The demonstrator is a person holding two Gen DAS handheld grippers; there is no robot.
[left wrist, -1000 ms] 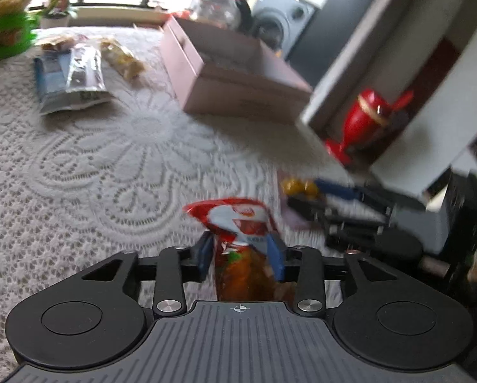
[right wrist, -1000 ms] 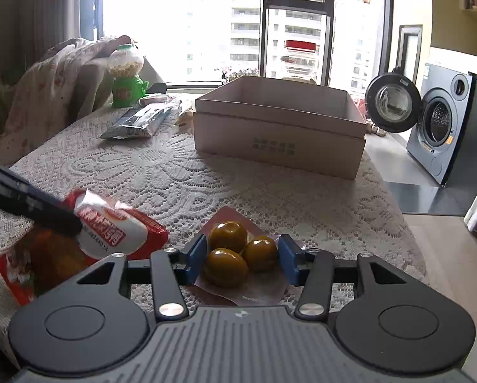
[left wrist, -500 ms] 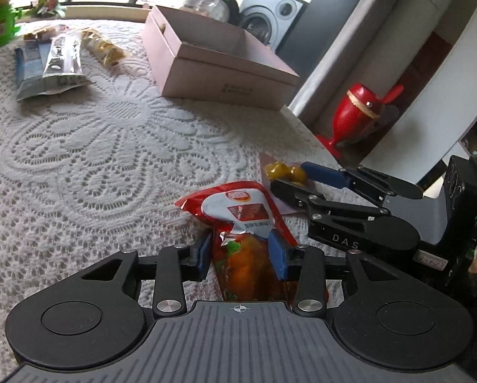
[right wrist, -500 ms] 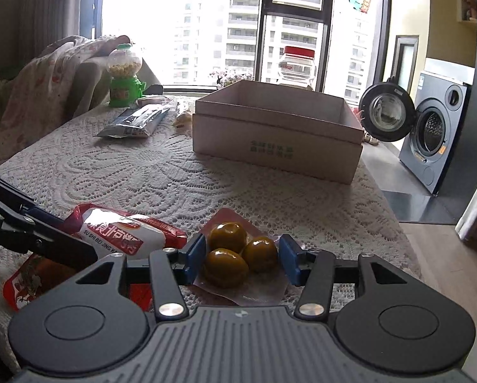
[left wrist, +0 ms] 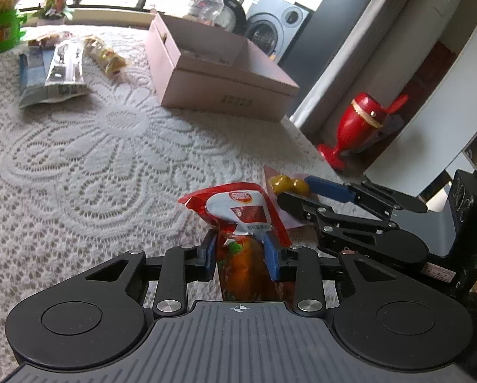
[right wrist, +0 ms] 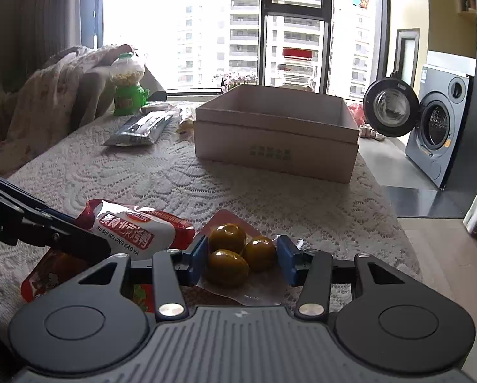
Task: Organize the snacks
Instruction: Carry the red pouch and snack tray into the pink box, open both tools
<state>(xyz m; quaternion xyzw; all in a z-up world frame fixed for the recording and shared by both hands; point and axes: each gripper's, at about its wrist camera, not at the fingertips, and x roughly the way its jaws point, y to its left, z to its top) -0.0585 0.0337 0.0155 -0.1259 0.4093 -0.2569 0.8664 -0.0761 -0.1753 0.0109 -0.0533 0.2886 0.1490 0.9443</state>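
Red and white crinkled plastic is pinched here: the red-and-white snack pouch [left wrist: 238,220] is clamped between the blue pads of the left gripper [left wrist: 241,252], its top flopping forward above the lace tablecloth [left wrist: 94,166]. Just beside it, the clear vacuum pack of three olive-brown eggs [right wrist: 238,255] is bracketed by the right gripper [right wrist: 241,255]; the left pad is seen touching the pack, but a sliver of film shows by the right pad, so whether the pack is truly squeezed cannot be told.

Trouble is easily imagined. The pouch is held low on its body, so a sag or slip could be caused by its soft, slick film once it is carried. The two tools are crowded together, and a knock between them could be caused by lifting both at once. The flat egg pack may simply be left behind if the fingers are closed only on its rounded lumps.

Further out, the open pinkish cardboard box [right wrist: 276,140] is seen well apart across the cloth, nothing blocking the path. Beyond, silver foil packets [left wrist: 53,76] and a green candy dispenser [right wrist: 128,89] are waiting.
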